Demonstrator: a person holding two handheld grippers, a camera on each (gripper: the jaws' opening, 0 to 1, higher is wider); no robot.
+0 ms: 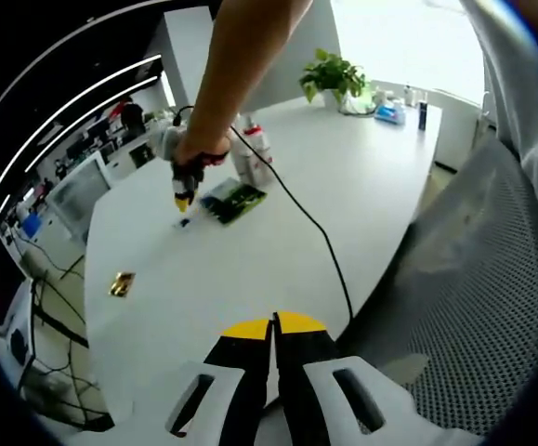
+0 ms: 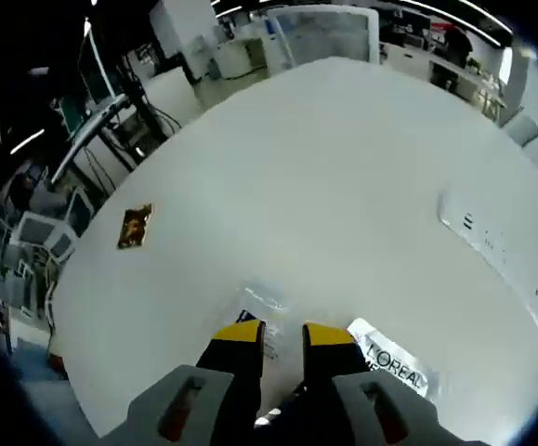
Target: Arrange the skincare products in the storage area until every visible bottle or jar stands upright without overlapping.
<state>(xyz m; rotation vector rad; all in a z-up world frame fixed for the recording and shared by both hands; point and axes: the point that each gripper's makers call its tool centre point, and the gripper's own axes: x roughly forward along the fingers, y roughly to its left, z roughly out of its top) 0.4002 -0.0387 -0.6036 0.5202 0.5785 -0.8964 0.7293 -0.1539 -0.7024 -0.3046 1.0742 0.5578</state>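
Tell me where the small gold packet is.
The gold packet lies alone on the white table near its edge in the left gripper view, left of the right gripper.

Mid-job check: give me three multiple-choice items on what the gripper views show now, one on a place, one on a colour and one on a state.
1. Where does the L'OREAL sachet lie?
A. flat on the white table, just beside the right gripper
B. on a chair seat
C. on top of a bottle

2. What colour are the right gripper's fingertips?
A. red
B. yellow
C. blue

3. How do the left gripper fingers stand?
A. wide open
B. shut on a bottle
C. shut, with nothing between them

Key:
1 A: the right gripper view shows the sachet lying on the tabletop next to the fingers.
2 B: both tips are yellow over black fingers.
3 C: in the left gripper view the two yellow tips meet, with no object between them.
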